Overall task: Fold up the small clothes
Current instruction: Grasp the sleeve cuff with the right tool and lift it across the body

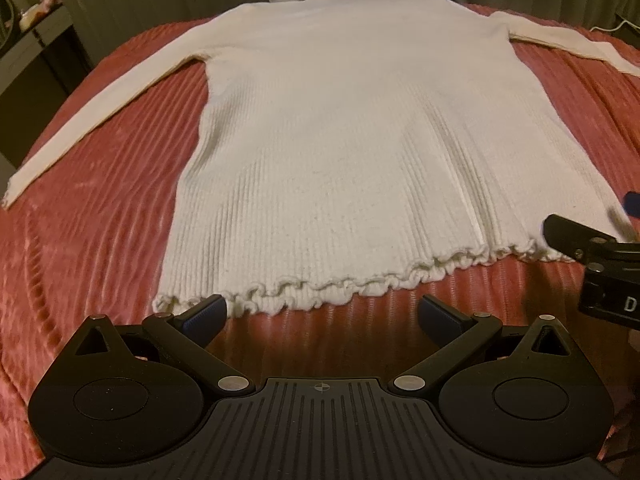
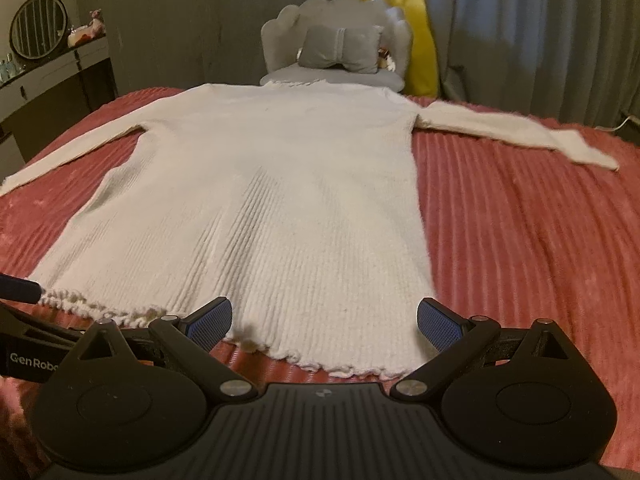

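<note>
**On the red bed: a white sweater spread flat, both claws wide open at its hem**

On the bed (image 1: 100,208), which has a red ribbed cover, a white knit sweater (image 1: 352,128) lies flat and fully spread. Its frilly hem (image 1: 304,296) is at the near edge of the bed, and its collar points to the far edge. One sleeve (image 1: 92,120) stretches out toward the left side of the bed, and the other sleeve (image 2: 516,132) stretches toward the right side.

The left claw (image 1: 322,314) is low at the near edge, in front of the left part of the hem. Its two fingers are spread wide and they hold nothing. The left blue pad (image 1: 208,312) is just at the frill, but I cannot tell if it touches the cloth; the right pad is over the bare red cover.

The right claw (image 2: 324,320) is at the right corner of the hem. It is also wide open and grips nothing. In the right wrist view the hem corner lies between its two fingers, and the cloth seems to be under them. In the left wrist view this claw shows only partly, at the right border, beside the hem.

Behind the far edge of the bed stands a grey chair (image 2: 336,24) with a grey bow-shaped cushion (image 2: 340,50). A yellow curtain (image 2: 420,28) hangs behind it, next to a grey curtain (image 2: 532,28). At the left wall is a dresser (image 2: 52,76) with a round mirror (image 2: 38,26).
</note>
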The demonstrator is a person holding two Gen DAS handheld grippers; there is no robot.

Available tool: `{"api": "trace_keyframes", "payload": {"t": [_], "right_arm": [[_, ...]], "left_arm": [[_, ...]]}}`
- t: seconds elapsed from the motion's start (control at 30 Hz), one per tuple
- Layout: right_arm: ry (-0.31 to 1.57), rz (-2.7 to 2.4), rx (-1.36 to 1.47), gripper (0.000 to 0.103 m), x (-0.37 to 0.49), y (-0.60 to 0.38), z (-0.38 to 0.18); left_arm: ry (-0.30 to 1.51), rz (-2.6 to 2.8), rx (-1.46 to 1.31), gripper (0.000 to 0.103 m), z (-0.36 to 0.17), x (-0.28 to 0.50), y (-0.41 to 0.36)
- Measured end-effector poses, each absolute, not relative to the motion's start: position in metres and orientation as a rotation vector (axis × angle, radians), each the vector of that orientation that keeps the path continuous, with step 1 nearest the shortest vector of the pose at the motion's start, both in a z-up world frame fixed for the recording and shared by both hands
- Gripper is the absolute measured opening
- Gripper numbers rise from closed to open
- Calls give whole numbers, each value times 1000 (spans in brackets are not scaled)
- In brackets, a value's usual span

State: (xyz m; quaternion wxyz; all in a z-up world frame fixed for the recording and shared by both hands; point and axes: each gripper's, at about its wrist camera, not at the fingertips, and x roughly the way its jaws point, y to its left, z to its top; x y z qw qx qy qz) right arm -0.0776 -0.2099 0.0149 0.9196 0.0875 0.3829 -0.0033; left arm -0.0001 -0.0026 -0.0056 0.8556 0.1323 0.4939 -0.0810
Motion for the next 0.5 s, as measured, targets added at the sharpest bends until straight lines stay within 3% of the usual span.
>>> {"api": "trace_keyframes", "payload": {"t": [0.27,0.5], "right_arm": [[875,58,356,99,-60,-233,5],[827,41,783,99,-47,-318,-6]], "left_arm": [[1023,-160,227,103,8,7,1],[958,-119,223,103,17,42,-6]]}}
